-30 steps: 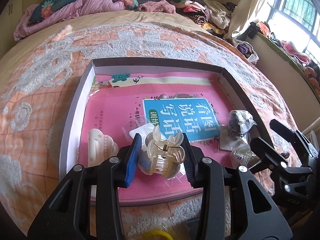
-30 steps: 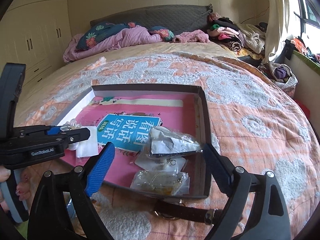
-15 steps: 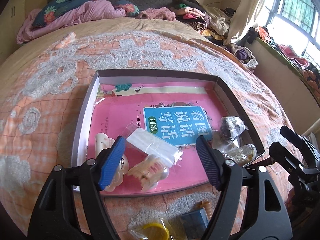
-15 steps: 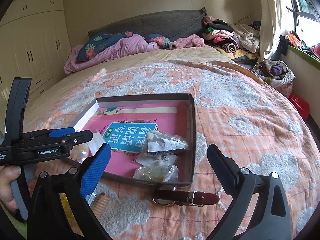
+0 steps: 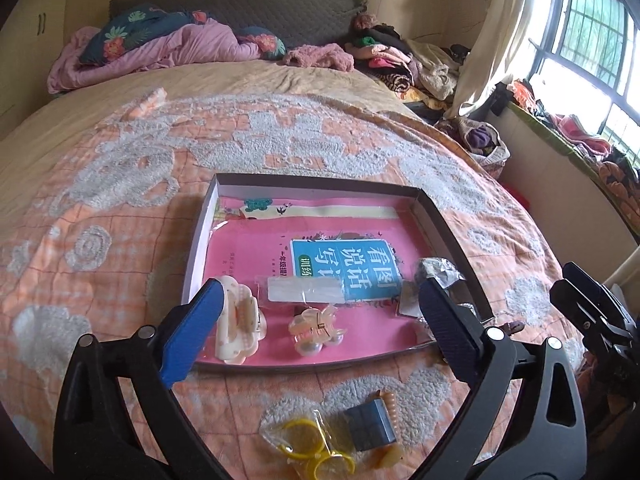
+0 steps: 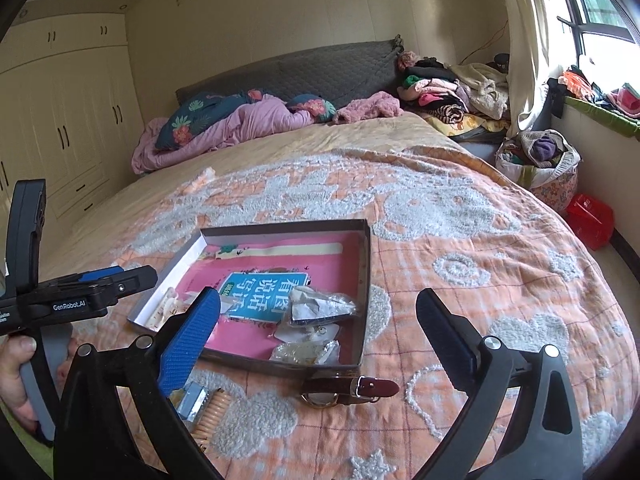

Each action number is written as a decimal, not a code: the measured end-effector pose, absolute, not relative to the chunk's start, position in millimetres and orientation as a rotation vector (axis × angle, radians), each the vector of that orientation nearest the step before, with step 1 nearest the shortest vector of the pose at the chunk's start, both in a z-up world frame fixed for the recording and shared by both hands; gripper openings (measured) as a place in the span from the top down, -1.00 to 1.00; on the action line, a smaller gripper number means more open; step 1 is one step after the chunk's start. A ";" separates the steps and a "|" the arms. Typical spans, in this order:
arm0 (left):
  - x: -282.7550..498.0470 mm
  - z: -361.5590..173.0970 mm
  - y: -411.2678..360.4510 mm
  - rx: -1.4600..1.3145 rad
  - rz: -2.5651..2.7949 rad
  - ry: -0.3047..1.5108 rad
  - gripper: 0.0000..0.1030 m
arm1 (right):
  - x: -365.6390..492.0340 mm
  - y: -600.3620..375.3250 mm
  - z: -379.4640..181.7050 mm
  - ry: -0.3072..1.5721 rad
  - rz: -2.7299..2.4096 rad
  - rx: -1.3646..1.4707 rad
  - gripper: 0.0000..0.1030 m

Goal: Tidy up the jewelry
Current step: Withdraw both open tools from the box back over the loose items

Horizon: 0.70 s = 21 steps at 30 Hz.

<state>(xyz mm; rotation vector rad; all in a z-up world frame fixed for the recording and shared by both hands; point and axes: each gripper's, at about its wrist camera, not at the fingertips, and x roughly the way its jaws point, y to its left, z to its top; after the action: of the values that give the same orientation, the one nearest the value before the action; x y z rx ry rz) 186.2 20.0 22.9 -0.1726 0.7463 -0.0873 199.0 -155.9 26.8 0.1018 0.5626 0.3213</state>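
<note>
A shallow box (image 5: pixel 436 220) lined with a pink booklet lies on the bed; it also shows in the right wrist view (image 6: pixel 366 276). Inside, a translucent claw clip with pearls (image 5: pixel 318 330) lies next to a cream claw clip (image 5: pixel 238 330) and a clear packet (image 5: pixel 306 290). Bagged jewelry (image 6: pixel 320 308) lies at the box's right end. My left gripper (image 5: pixel 318 332) is open and empty, pulled back above the box's near edge. My right gripper (image 6: pixel 316 340) is open and empty, above the box's near right corner.
On the bedspread in front of the box lie a bag with yellow rings (image 5: pixel 308 446), a dark blue small box (image 5: pixel 370 424), a beige spiral hair tie (image 6: pixel 212 414) and a brown strap with a buckle (image 6: pixel 352 388). Bedding and clothes are piled at the headboard.
My left gripper opened and let the pearl claw clip go into the box, then drew back and up. My right gripper also drew back and rose, still open.
</note>
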 end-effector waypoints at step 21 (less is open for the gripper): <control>140.9 42.9 35.0 -0.194 -0.060 0.706 -0.78 | 159.7 -166.8 58.1 0.494 0.345 0.103 -0.90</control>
<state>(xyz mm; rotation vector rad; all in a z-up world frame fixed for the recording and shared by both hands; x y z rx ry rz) 140.9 35.0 42.9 -0.1935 0.7058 -0.0600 159.7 -166.8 58.1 0.1030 0.4941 0.3449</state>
